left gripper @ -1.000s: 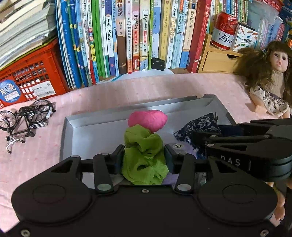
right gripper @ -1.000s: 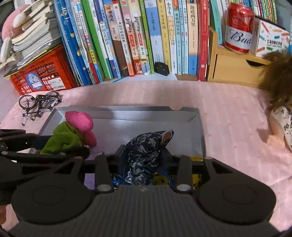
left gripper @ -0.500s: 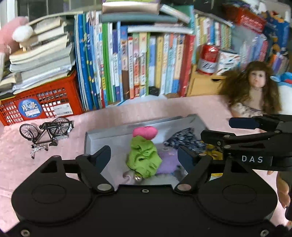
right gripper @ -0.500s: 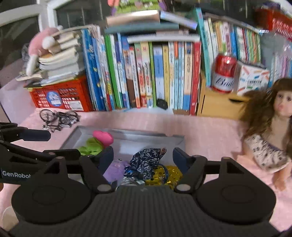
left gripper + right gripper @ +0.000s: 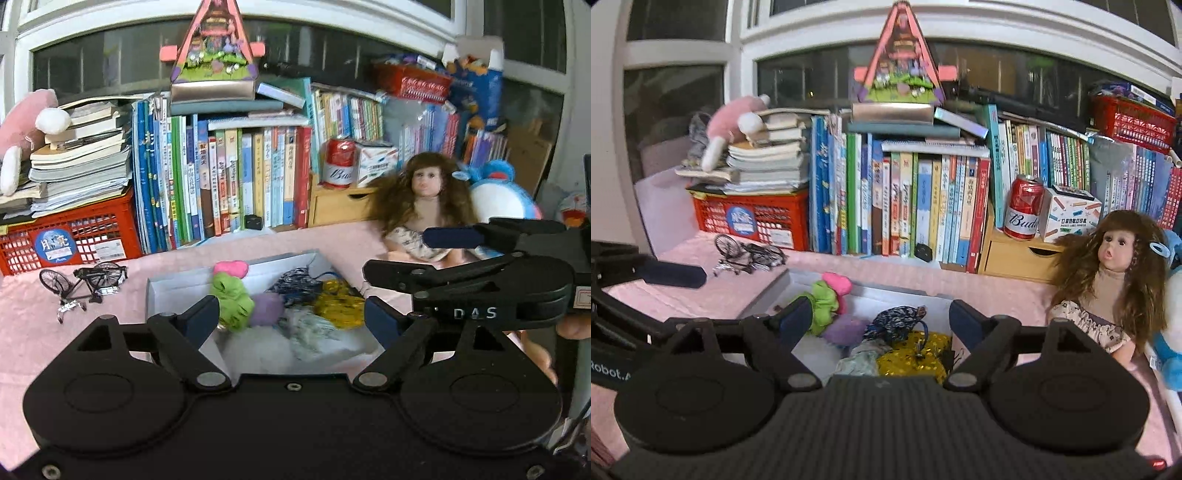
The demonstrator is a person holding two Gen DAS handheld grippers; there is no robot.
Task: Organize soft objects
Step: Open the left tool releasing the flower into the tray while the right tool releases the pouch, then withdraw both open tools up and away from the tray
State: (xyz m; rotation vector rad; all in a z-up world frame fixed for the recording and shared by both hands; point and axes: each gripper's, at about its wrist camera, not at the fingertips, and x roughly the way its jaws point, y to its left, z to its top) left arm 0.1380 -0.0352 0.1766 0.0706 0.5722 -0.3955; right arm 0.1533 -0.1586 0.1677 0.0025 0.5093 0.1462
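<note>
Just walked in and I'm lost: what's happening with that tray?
A person holds two tongs above a grey tray on the pink tabletop. The left tongs and right tongs are both open and hold nothing. The green scrunchie, dark floral pouch and other soft pieces lie in the tray.

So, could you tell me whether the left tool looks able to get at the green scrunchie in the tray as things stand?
Probably yes: the left tool is open and empty above the tray, and the green scrunchie lies uncovered on top, nearest its left finger.
</note>
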